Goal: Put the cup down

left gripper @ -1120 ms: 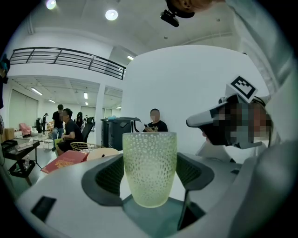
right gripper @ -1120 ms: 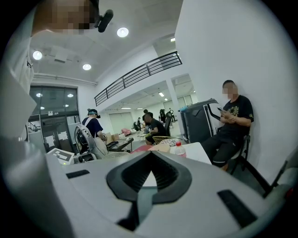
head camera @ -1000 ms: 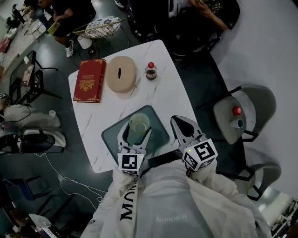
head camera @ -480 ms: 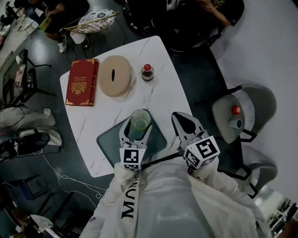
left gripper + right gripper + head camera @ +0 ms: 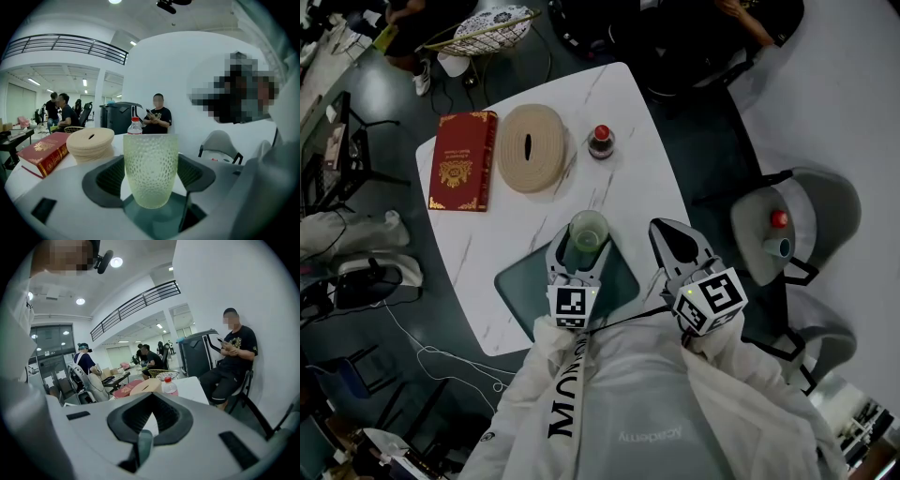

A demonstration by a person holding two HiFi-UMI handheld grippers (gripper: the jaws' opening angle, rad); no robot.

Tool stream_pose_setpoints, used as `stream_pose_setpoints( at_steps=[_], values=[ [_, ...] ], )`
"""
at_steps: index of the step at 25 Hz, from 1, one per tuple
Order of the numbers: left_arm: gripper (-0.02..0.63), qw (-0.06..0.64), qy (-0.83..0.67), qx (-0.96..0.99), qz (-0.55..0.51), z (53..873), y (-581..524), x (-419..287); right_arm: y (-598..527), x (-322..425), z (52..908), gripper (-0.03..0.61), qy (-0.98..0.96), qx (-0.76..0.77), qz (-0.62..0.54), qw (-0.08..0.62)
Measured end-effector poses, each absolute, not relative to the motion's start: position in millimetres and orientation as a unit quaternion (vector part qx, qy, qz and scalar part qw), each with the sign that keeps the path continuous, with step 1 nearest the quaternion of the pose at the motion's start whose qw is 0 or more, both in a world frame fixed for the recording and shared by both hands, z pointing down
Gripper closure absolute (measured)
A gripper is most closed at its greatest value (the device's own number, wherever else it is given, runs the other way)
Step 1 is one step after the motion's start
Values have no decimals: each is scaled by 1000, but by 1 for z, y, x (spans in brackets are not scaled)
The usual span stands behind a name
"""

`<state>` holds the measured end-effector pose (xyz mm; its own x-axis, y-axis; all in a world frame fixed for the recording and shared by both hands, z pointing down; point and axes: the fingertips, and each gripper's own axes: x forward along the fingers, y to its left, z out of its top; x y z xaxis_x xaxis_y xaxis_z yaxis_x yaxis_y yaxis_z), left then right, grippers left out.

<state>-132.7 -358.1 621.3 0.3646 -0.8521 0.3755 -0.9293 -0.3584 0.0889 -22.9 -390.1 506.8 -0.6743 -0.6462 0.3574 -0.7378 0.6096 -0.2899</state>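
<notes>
A pale green dimpled glass cup (image 5: 588, 230) stands upright between the jaws of my left gripper (image 5: 584, 241), which is shut on it. The cup (image 5: 150, 168) is at the far edge of a dark teal tray (image 5: 520, 281) on the white marble table (image 5: 628, 178); whether its base touches the tray (image 5: 154, 220) I cannot tell. My left gripper (image 5: 150, 174) presses both sides of the cup. To the right, my right gripper (image 5: 664, 231) is shut with nothing in it, near the table's right edge. In its own view the right gripper (image 5: 151, 399) points across the table.
At the table's far side lie a red book (image 5: 462, 161), a round beige box with a slot (image 5: 532, 147) and a small red-capped bottle (image 5: 601, 142). A grey chair (image 5: 792, 225) stands to the right. People sit beyond the table, next to a wire basket (image 5: 492, 28).
My left gripper has carried the cup a little away from me, from over the tray's middle to its far edge. The right gripper has stayed shut beside it.
</notes>
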Motion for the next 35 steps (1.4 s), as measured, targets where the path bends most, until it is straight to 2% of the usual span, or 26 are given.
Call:
stream_pose_setpoints(
  at_steps=[35],
  values=[
    [259, 152, -537, 814, 159, 672, -374, -127, -391, -12, 515, 572, -884, 392, 219, 129]
  ],
)
